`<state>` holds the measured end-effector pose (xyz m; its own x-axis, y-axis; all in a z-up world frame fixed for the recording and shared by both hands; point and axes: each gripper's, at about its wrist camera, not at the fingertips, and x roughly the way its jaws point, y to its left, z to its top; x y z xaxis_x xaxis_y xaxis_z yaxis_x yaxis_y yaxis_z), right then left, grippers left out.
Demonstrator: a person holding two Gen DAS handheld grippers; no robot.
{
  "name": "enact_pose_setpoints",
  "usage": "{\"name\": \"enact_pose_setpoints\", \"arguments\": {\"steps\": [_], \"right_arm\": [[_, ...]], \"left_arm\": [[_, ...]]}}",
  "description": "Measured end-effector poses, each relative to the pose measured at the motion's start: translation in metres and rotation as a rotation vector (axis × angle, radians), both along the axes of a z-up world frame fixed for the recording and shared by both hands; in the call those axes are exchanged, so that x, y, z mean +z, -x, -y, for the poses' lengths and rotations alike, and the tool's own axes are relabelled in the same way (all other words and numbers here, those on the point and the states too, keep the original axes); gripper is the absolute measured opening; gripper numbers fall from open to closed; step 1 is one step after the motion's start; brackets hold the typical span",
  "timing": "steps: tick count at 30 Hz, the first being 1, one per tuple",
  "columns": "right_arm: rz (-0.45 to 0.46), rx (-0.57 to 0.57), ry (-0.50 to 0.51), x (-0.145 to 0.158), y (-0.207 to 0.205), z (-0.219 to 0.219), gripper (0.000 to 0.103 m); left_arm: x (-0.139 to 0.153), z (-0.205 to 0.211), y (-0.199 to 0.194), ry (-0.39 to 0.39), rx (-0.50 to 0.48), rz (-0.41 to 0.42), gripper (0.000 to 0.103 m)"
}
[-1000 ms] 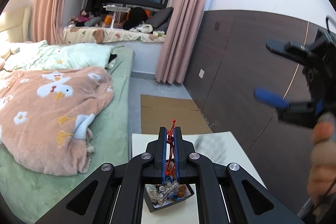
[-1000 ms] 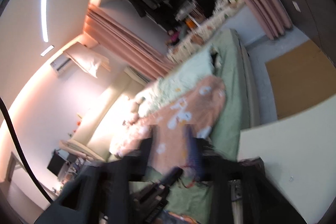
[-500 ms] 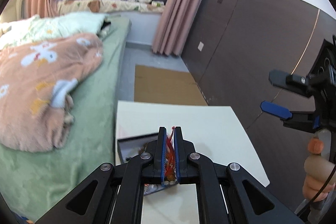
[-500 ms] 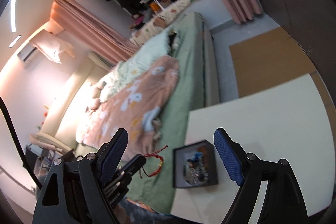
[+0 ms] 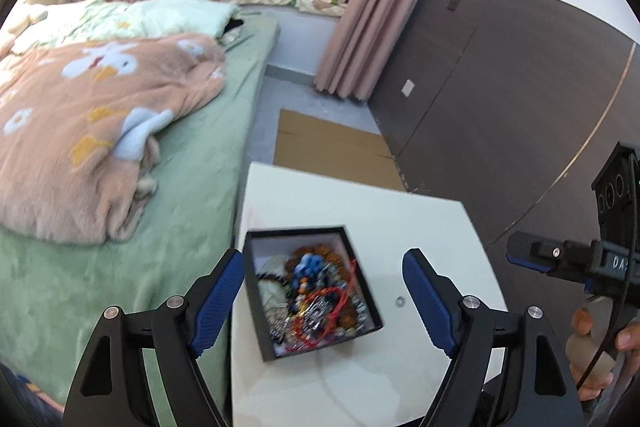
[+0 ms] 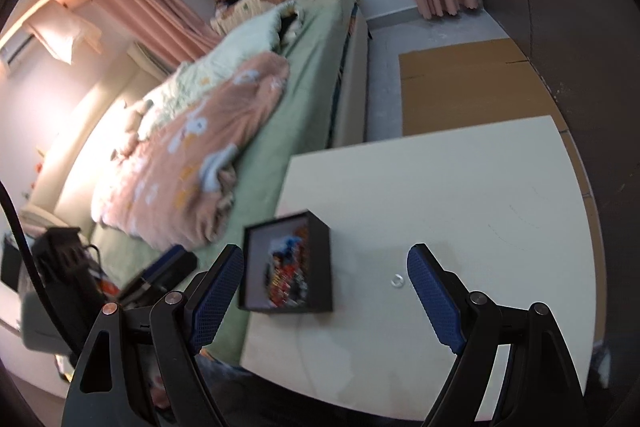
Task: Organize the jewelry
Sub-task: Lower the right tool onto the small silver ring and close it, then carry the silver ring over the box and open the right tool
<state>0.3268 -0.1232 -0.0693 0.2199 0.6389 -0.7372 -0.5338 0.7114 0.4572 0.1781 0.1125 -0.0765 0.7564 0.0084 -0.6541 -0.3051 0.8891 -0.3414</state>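
Left gripper (image 5: 323,297) hangs wide apart and empty above the box (image 5: 362,283). Right gripper (image 6: 325,293) is spread too, holding nothing. The box, with jewelry (image 5: 316,301) heaped inside, sits at the bench's (image 5: 424,227) left edge; a ring (image 5: 399,301) lies just right of it.

Matt white table (image 5: 420,227), fleecy cloth blanket (image 5: 92,131), metal ring (image 5: 399,301)

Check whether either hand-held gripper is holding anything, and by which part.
Nothing is held: left hand-held gripper and right hand-held gripper are both open; red cord bracelet lies in the black box.
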Motion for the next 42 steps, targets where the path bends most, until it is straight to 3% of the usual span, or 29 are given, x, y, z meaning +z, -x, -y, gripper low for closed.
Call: {"name": "enact_pose_setpoints", "arguments": {"steps": [7, 17, 23, 27, 31, 33, 38, 42], "right_arm": [[-0.045, 0.056, 0.152, -0.047, -0.003, -0.016, 0.083], [-0.143, 0.054, 0.280, -0.108, -0.019, -0.025, 0.057], [-0.134, 0.052, 0.355, -0.126, -0.023, -0.034, 0.045], [-0.058, 0.067, 0.432, -0.122, -0.019, -0.043, 0.039], [0.025, 0.096, 0.543, -0.123, -0.010, -0.050, 0.023], [0.014, 0.105, 0.536, -0.122, -0.010, -0.049, 0.014], [0.020, 0.083, 0.497, -0.115, -0.011, -0.039, 0.014], [0.056, 0.083, 0.408, -0.088, -0.005, -0.038, 0.014]], "left_arm": [[-0.026, -0.002, 0.010, 0.001, 0.033, -0.078, 0.082], [-0.049, 0.012, 0.015, -0.043, -0.016, -0.154, 0.082], [-0.061, 0.019, 0.016, -0.060, -0.040, -0.193, 0.082], [-0.065, 0.019, 0.015, -0.075, -0.044, -0.209, 0.082], [-0.066, 0.016, 0.014, -0.071, -0.025, -0.218, 0.082], [-0.065, 0.015, 0.015, -0.072, -0.018, -0.218, 0.082], [-0.060, 0.015, 0.018, -0.083, -0.017, -0.212, 0.082], [-0.053, 0.012, 0.020, -0.080, -0.005, -0.199, 0.082]]}}
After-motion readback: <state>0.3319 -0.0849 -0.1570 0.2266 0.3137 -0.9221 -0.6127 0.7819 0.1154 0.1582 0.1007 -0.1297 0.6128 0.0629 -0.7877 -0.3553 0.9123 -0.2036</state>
